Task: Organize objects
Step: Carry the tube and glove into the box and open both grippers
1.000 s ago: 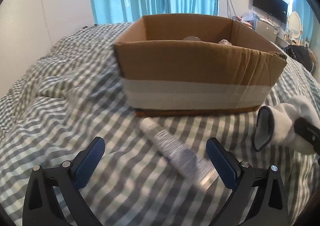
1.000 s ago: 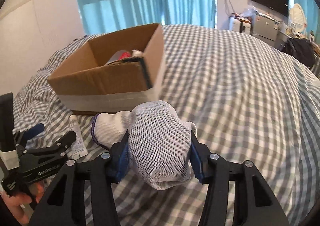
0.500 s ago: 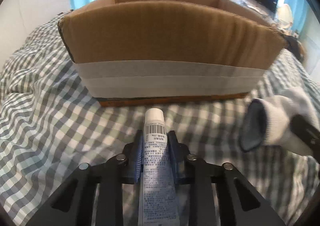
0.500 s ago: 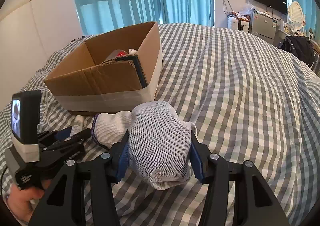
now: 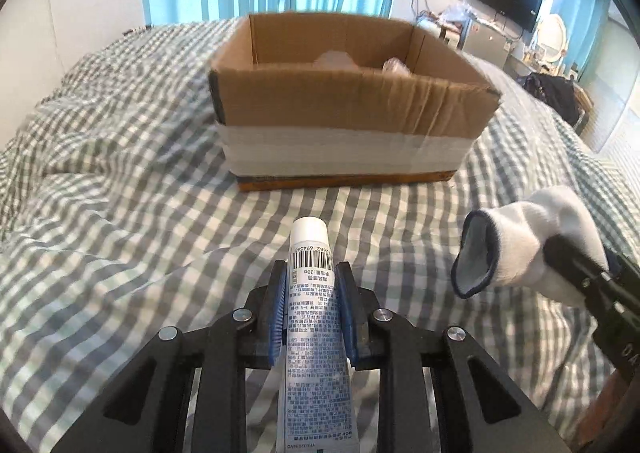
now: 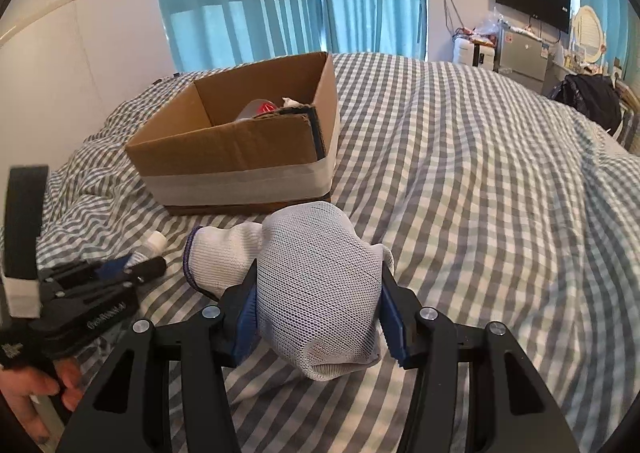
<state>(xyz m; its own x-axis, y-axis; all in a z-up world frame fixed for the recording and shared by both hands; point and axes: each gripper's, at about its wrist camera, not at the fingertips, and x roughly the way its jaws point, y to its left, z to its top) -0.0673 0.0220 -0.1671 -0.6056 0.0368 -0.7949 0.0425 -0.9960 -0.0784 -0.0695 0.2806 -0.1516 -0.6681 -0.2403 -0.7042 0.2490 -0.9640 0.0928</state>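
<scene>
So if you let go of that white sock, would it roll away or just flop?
Probably just flop. The white sock looks like soft mesh knit, bulging between the right gripper pads, so it likely squashes easily. Its cuff end droops sideways unsupported, which suggests it is limp and light. On the rumpled checked bedspread it would likely stay where it lands.

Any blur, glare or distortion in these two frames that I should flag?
Left wrist view: cardboard box and checked bedsheet slightly motion-smeared, tube in the left gripper sharp. Right wrist view: sock in the right gripper crisp. Both: backlit curtains, fisheye bending, dark corners.
</scene>
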